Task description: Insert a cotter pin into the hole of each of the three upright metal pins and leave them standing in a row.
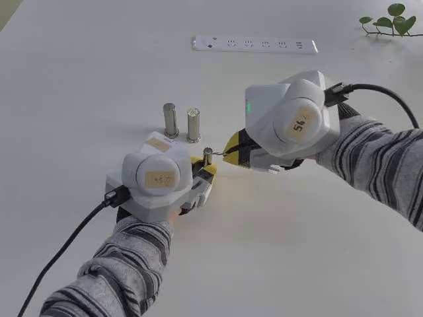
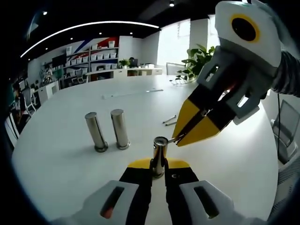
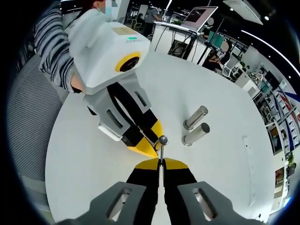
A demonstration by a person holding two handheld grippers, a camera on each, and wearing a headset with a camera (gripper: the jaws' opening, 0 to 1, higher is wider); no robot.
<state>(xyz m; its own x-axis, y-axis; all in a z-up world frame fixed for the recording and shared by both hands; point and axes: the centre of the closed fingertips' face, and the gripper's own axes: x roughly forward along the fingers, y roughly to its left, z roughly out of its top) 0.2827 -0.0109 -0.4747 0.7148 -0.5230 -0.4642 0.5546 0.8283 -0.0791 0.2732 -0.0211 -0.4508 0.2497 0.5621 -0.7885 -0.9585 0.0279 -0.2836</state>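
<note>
Three pins on table [image 1: 277, 251]. Rear-left pin [image 1: 170, 119] and rear-right pin [image 1: 193, 125]: upright, side by side, free. Front pin [image 1: 207, 156]: upright, clamped low in left gripper [image 1: 207, 170]. Right gripper [image 1: 231, 151]: pinched on cotter pin [image 3: 161, 151], tip at front pin's head.

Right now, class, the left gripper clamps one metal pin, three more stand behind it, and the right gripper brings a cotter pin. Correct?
No: two pins stand behind the clamped pin, not three (left gripper view). The left gripper, right gripper and cotter pin are as stated.
</note>
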